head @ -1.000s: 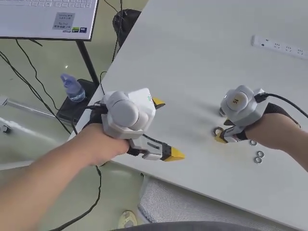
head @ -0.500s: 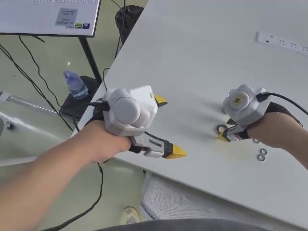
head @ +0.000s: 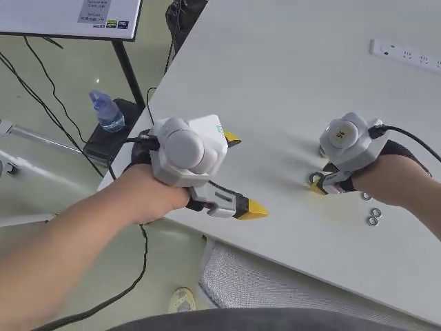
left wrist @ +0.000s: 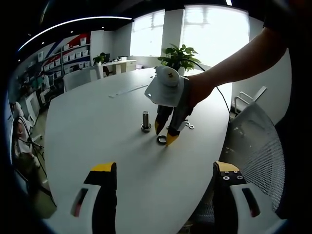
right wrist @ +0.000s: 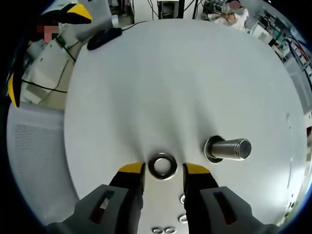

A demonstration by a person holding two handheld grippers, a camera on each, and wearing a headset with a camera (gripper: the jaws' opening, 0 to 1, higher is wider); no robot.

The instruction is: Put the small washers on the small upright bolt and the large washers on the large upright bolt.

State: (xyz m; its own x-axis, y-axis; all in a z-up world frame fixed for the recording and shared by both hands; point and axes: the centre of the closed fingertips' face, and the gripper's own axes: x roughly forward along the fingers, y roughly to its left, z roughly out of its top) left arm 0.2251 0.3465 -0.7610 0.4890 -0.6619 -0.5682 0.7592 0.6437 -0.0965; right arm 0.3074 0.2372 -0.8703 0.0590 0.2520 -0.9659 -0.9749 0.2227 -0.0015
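Nothing much shifted vs 1 s ago: my right gripper [right wrist: 164,168] is still low on the table [head: 289,83], and the large washer [right wrist: 163,165] still lies flat between its 2 yellow tips. Those jaws are parted, 1 tip on each side of the ring, with no pinch visible. The large upright bolt [right wrist: 229,148] stands just beside the washer. Several small washers [head: 373,221] lie loose near the right gripper, toward the table's near edge. My left gripper [head: 242,176] hovers over that near edge, well apart from the work, jaws spread wide, holding nothing. A power strip [head: 406,56] sits on the far side.
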